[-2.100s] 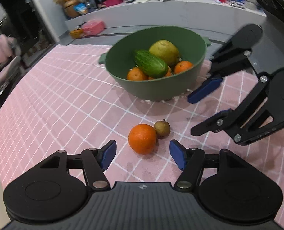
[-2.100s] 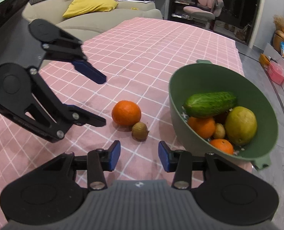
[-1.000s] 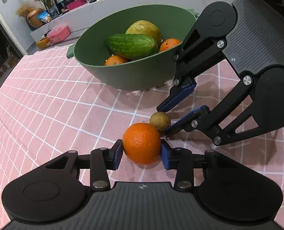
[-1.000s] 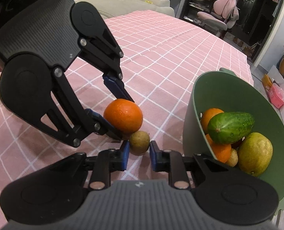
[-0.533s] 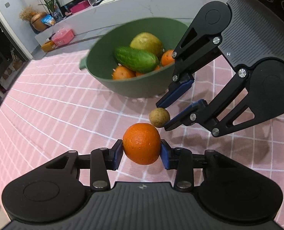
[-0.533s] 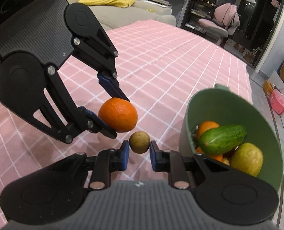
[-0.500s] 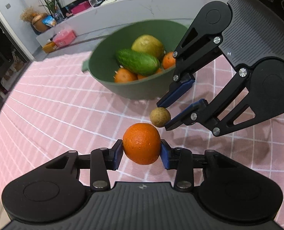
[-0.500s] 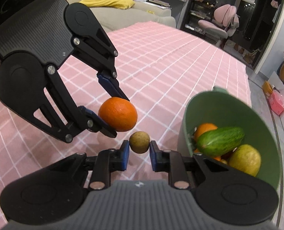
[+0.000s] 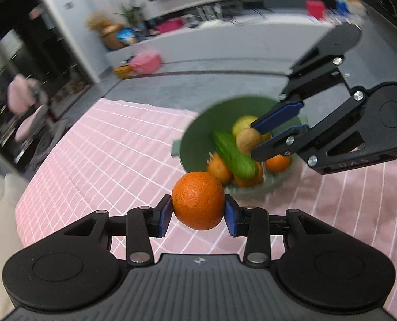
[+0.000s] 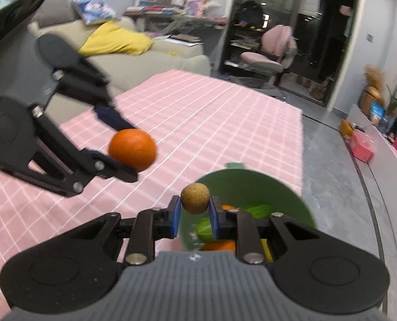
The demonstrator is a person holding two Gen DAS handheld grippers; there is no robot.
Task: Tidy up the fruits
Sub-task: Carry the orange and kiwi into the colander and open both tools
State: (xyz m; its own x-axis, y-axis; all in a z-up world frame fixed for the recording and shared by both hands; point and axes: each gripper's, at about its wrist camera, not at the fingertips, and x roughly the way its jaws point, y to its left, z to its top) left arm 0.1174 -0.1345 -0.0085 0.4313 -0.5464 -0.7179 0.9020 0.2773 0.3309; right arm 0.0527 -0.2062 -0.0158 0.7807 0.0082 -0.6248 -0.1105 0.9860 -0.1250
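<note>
Left tool [image 9: 197, 215] is pinching the round orange citrus fruit [image 9: 197, 203], up off the pink checked tablecloth [image 9: 104, 144]. Right tool [image 10: 195, 216] is clamped on a small round brown fruit [image 10: 195, 198] w/ the green plastic bowl [image 10: 252, 184] of fruit + a green cucumber [image 9: 233, 155] right below it, approx 5 o'clock.

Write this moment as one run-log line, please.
left gripper: shut on orange | right gripper: shut on small brown fruit | both raised near green bowl
</note>
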